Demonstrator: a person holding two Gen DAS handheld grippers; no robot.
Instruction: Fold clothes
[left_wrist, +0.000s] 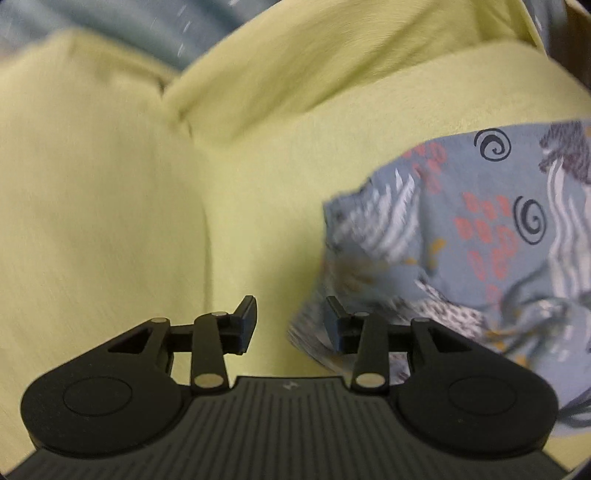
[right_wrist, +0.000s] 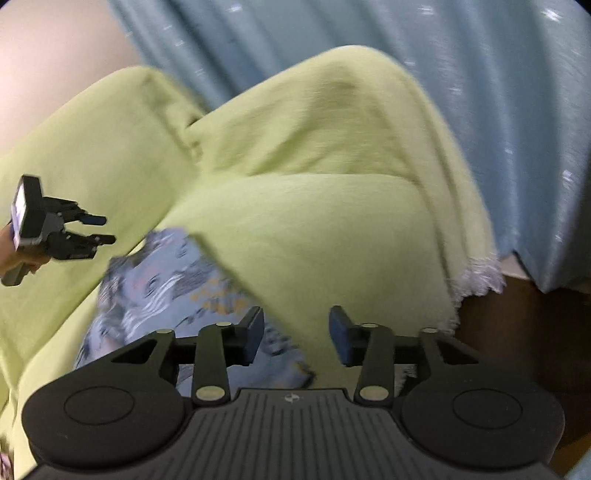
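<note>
Both grippers, left (left_wrist: 291, 317) and right (right_wrist: 297, 330), jaws apart and empty, over green cloth (right_wrist: 314, 221) beside patterned fabric (left_wrist: 461, 240)

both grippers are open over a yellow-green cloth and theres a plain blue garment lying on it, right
Not quite: the garment is patterned, with spirals, red marks and white strokes on blue-grey, as the left wrist view shows. The rest holds: left gripper and right gripper are open over the yellow-green cloth.
</note>
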